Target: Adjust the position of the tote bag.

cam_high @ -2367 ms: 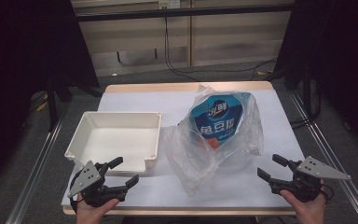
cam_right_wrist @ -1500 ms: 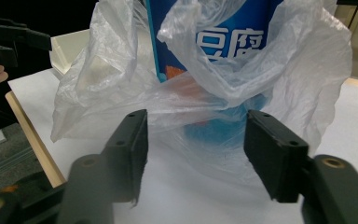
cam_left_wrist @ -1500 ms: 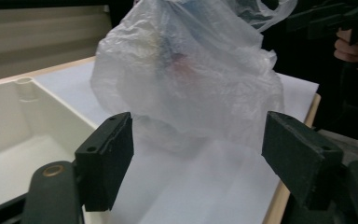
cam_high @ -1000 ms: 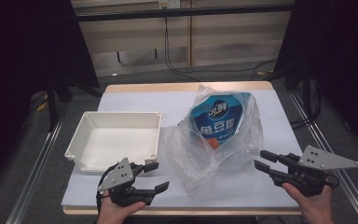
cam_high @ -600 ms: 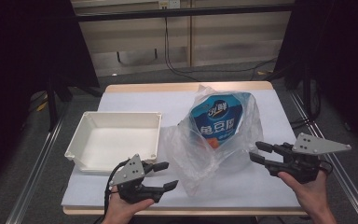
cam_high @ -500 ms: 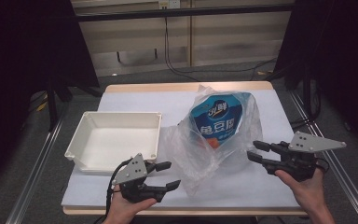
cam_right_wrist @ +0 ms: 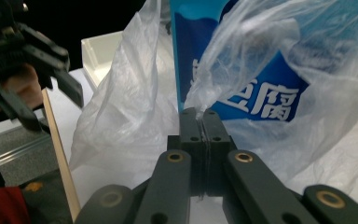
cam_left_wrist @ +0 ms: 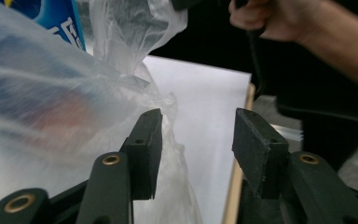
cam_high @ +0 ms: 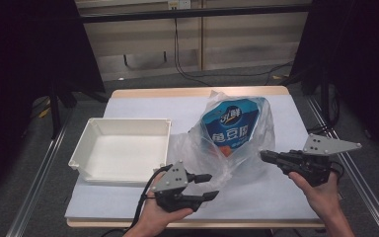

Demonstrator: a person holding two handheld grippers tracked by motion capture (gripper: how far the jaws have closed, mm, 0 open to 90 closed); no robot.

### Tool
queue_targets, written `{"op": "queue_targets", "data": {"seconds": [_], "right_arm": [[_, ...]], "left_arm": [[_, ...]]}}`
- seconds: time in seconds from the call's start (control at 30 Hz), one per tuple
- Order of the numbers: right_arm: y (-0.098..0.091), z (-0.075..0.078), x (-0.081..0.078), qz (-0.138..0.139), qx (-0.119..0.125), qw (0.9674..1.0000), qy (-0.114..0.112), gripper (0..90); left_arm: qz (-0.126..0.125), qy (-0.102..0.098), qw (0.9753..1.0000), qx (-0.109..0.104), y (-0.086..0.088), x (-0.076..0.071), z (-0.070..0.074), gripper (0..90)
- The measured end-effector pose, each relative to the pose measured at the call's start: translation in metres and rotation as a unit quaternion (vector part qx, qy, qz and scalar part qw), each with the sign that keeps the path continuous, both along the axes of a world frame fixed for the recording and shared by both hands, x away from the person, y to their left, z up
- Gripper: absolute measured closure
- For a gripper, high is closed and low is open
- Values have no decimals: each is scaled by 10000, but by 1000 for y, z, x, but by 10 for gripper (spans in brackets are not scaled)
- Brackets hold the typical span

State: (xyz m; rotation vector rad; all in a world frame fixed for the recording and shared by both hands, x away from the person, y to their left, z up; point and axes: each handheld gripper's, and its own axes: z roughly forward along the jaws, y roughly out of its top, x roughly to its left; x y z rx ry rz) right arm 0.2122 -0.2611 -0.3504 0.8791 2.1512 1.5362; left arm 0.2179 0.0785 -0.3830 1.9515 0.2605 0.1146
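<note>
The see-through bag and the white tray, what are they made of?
The bag looks like thin, clear plastic film: it crinkles, shines, and the blue packet shows through it. The tray looks like hard white plastic with a dull finish, going by its smooth straight walls and neat rim, though that is a guess.

A lab-style recording booth: black curtains (cam_high: 24,74) at left and right, a paper-covered table (cam_high: 143,106), cables (cam_high: 187,59) trailing beyond.
</note>
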Motion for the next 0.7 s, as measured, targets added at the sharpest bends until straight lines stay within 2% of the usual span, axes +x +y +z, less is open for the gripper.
{"op": "queue_targets", "data": {"seconds": [0.03,0.13,0.17,0.23,0.33,0.4,0.47,0.5,0.63,0.7], "right_arm": [[-1,0,1,-4,32,10000,-17,898],[-1,-2,2,-11,59,10000,11,897],[-1,-4,2,-53,58,10000,27,897],[-2,-5,3,-39,87,9999,54,898],[-1,-7,2,-27,35,10000,69,897],[-1,-8,1,-5,44,10000,72,897],[-1,-8,1,-14,53,10000,69,897],[0,-7,1,-23,35,10000,70,897],[0,-7,1,1,61,10000,53,898],[1,-7,1,16,59,10000,50,897]], "left_arm": [[-85,93,9999,9,-9,2,-1,516],[-65,63,10000,-5,-16,2,-2,510],[18,-5,9999,100,-19,3,-1,508],[47,0,9998,184,-24,6,-2,507],[191,7,9995,245,-25,10,-5,506],[393,-58,9982,441,-26,12,-10,489],[403,-116,9978,503,-27,13,-12,471],[548,-326,9954,713,-27,13,-16,470],[611,-329,9945,788,-29,16,-22,491],[600,-378,9931,930,-30,19,-25,554]]}}
